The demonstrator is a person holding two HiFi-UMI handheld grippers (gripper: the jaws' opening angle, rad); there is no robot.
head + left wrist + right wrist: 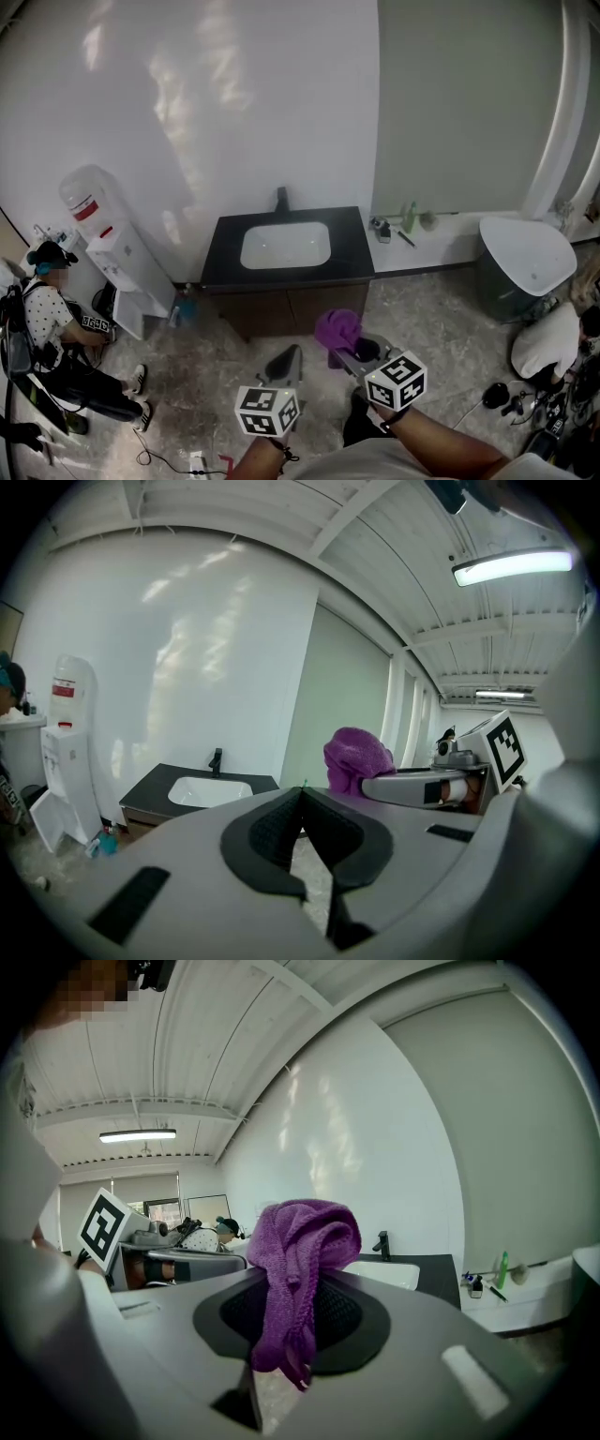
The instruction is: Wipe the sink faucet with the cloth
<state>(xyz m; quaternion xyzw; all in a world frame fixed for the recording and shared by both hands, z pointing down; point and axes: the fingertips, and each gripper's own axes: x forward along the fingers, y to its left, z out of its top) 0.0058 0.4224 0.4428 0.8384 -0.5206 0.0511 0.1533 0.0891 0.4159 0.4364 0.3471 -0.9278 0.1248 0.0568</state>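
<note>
A black faucet [281, 199] stands at the back of a white sink basin [285, 245] set in a black counter [352, 246]. It also shows small in the left gripper view as the faucet [216, 760] and in the right gripper view as the faucet [382, 1244]. My right gripper [342, 343] is shut on a purple cloth [337, 329], which bunches between its jaws as the cloth [298, 1260]. My left gripper [289, 358] is shut with nothing in it, its tips meeting [301, 792]. Both grippers hang well short of the counter, over the floor.
A water dispenser [105, 245] stands left of the vanity. A person [56, 323] crouches at far left, another at far right. A white ledge [441, 234] with small bottles runs right of the counter, beside a grey bin [520, 267]. Cables lie on the speckled floor.
</note>
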